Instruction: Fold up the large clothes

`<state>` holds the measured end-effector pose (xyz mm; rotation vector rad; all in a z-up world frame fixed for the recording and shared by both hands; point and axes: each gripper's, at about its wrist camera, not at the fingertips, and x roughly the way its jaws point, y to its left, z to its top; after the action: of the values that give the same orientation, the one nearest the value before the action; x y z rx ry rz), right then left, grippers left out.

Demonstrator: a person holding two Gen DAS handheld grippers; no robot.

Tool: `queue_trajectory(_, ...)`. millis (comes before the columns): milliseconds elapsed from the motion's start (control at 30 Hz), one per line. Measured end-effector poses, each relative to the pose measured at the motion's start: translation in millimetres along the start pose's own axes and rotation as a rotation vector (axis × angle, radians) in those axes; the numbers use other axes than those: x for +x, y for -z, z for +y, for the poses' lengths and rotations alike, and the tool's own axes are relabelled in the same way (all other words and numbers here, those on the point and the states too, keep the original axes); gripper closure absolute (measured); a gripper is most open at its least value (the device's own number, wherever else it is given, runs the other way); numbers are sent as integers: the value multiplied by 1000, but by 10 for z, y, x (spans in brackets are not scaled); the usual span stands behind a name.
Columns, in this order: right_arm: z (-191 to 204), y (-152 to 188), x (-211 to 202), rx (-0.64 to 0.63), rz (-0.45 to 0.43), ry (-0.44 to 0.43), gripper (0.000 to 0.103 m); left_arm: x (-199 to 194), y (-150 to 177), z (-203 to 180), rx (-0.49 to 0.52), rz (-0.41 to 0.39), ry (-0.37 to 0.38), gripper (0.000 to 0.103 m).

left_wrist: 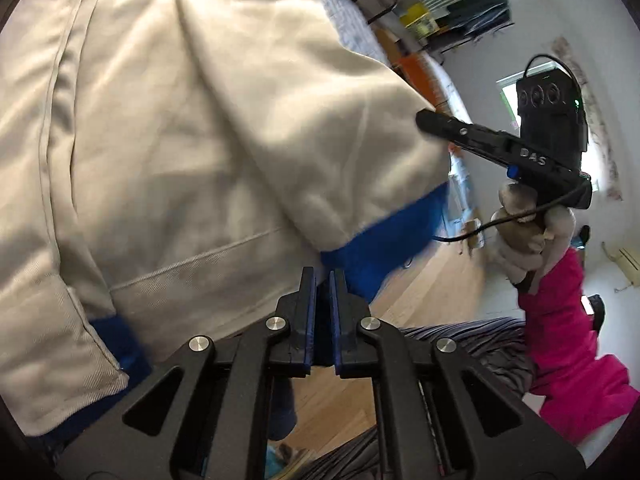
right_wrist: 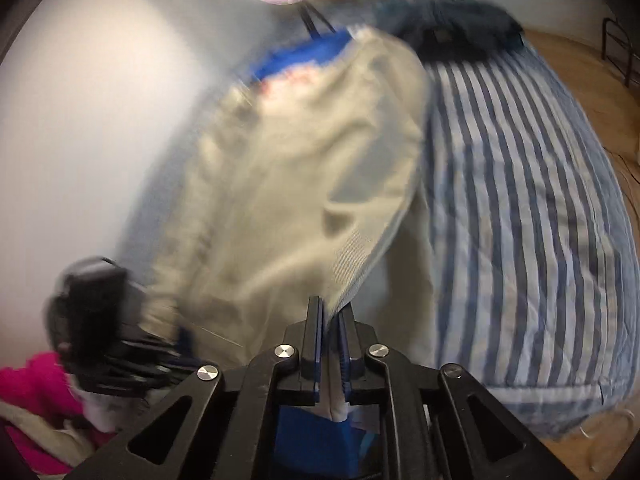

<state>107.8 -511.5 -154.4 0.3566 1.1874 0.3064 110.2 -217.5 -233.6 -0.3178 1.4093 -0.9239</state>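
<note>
Both grippers (left_wrist: 323,280) (right_wrist: 330,316) pinching jacket (left_wrist: 200,140).

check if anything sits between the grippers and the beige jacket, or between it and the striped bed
Nothing visible does. The left gripper is shut on the beige jacket at its blue hem, and the right gripper is shut on another edge. The striped bed beside the jacket is bare; a dark garment lies at its far end.

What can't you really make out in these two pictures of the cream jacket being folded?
- Red print on the cream jacket: right wrist view, motion blur.
- Left hand-held gripper: same view, smeared.
- Jacket's full outline: left wrist view, cut off by the edges.
- Shelf contents: too small.
</note>
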Motion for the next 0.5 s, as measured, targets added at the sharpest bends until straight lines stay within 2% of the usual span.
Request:
queue_trajectory(67, -108, 29, 110, 2, 33, -21, 78, 46, 32, 36, -6, 17, -4, 98)
queue_trajectory(167, -291, 1, 133, 60, 18, -114, 61, 42, 64, 34, -3, 27, -7, 98)
queue_trajectory(400, -759, -227, 238, 300, -49, -343, 58, -54, 117, -148, 47, 3, -12, 98)
queue_trajectory(500, -895, -382, 425, 375, -65, -363, 58, -27, 137, -244, 73, -2, -27, 98)
